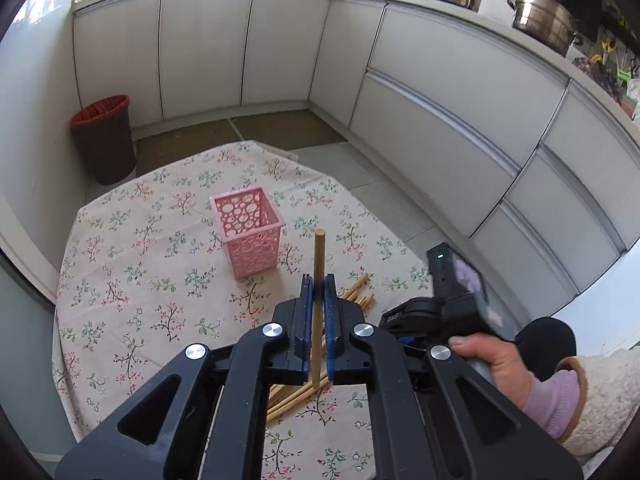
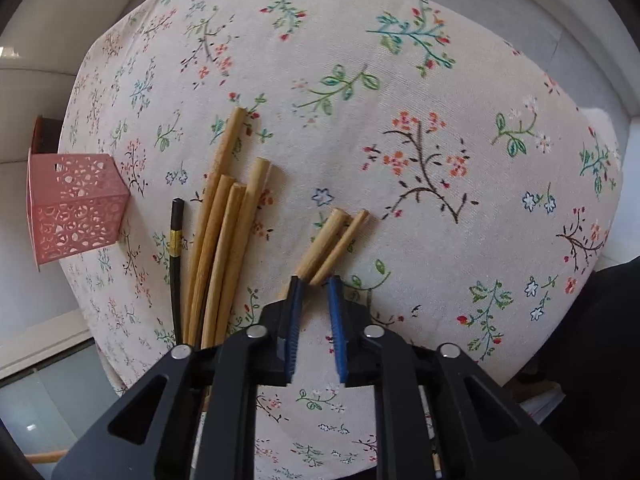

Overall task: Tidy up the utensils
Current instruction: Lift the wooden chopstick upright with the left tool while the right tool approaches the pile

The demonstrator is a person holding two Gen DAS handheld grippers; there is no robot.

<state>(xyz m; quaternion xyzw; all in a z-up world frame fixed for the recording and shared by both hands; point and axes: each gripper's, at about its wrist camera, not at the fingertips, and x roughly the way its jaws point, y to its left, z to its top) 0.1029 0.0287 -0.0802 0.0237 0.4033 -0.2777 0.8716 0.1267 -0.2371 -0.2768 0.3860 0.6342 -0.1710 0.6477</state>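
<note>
- Left gripper (image 1: 319, 292) is clamped on one wooden chopstick (image 1: 318, 264), upright between its blue pads, above the floral tablecloth (image 1: 160, 280).
- Pink basket (image 1: 248, 232) stands just beyond it, near mid-table.
- Right gripper (image 2: 316, 300) hangs with jaws apart over two loose chopsticks (image 2: 332, 240).
- A bundle of chopsticks (image 2: 224, 220) and one black chopstick (image 2: 176, 240) lie between them and the basket.

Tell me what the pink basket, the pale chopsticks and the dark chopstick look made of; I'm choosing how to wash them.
Pink basket: likely moulded plastic, matte, with punched round holes in thin walls.
Pale chopsticks: probably unfinished wood or bamboo, tan with visible grain, no shine. The one in the left gripper looks the same.
Dark chopstick: black and smoother with a gold band, perhaps lacquered wood or plastic; can't tell which.
</note>
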